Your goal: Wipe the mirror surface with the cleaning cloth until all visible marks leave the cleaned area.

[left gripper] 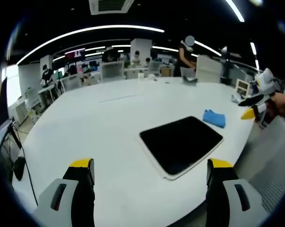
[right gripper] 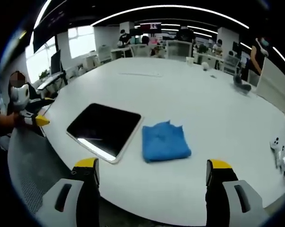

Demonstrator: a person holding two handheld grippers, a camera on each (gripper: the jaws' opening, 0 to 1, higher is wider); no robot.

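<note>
1. The left gripper (left gripper: 149, 182) has its two yellow-tipped fingers (left gripper: 81, 172) spread wide with nothing between them, hovering above the near edge of the white round surface (left gripper: 100, 123).
2. The right gripper (right gripper: 152, 182) is likewise spread wide and holds nothing; its yellow-tipped fingers (right gripper: 85, 171) hang just off the surface's edge.
3. Straight ahead of the left gripper lies the mirror, a dark rectangular glossy panel with a thin pale rim (left gripper: 181, 143), flat on the surface near its edge. In the right gripper view the mirror (right gripper: 104, 128) sits ahead and to the left, with a bright strip of reflected light near its closer edge. I cannot make out any marks on it at this size.
4. The blue folded cleaning cloth (right gripper: 164, 141) rests flat just beside the mirror and lines up with the gap of the right gripper, so I judge that gripper is placed to take it. In the left gripper view the cloth (left gripper: 214, 117) lies beyond the mirror's far corner.
5. Both lie close to the edge, probably for easy reach.
6. Count: one mirror, one cloth, two grippers; small white items (right gripper: 278, 150) sit far to the right.
7. Wiping looks not yet begun; the cloth is untouched.
</note>
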